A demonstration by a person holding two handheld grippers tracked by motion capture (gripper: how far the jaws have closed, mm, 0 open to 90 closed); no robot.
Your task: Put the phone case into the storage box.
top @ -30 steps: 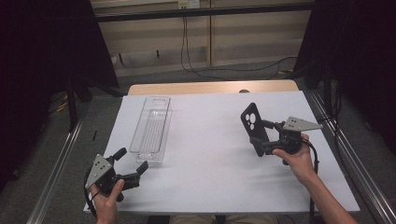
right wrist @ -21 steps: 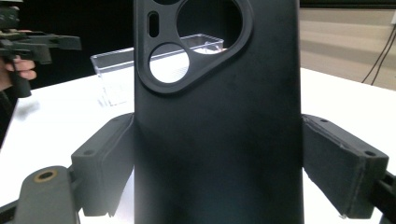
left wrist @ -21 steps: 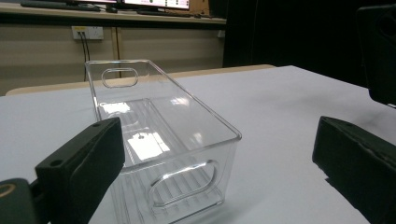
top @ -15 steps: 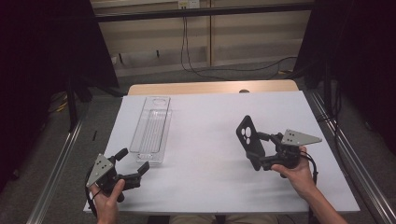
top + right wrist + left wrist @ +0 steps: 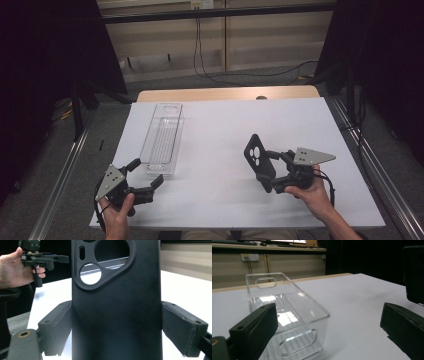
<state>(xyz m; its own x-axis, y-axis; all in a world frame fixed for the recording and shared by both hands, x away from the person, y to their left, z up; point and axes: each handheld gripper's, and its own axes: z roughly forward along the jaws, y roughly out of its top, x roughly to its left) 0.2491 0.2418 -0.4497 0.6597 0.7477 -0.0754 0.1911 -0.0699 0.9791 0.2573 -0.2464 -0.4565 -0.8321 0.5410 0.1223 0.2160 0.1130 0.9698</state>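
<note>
A black phone case [image 5: 259,159] with camera cut-outs stands upright over the right half of the white table sheet [image 5: 220,125]. My right gripper [image 5: 272,171] is shut on its two sides. In the right gripper view the phone case [image 5: 115,315] rises between both pads [image 5: 58,327]. A clear plastic tray [image 5: 162,137] lies lengthwise at the left, empty. My left gripper [image 5: 146,173] rests open just before the tray's near end. In the left gripper view the tray [image 5: 287,312] sits between the spread jaws, untouched, and the phone case [image 5: 415,272] shows at the right edge.
A strip of wooden tabletop [image 5: 225,94] shows beyond the sheet's far edge. Metal rails [image 5: 365,150] run along both sides of the table. Cables hang down the back wall [image 5: 200,50]. The person's other hand and left gripper [image 5: 42,258] show far off in the right gripper view.
My right gripper has carried the phone case to the left and nearer the front edge. The left gripper and the tray have stayed where they were.
</note>
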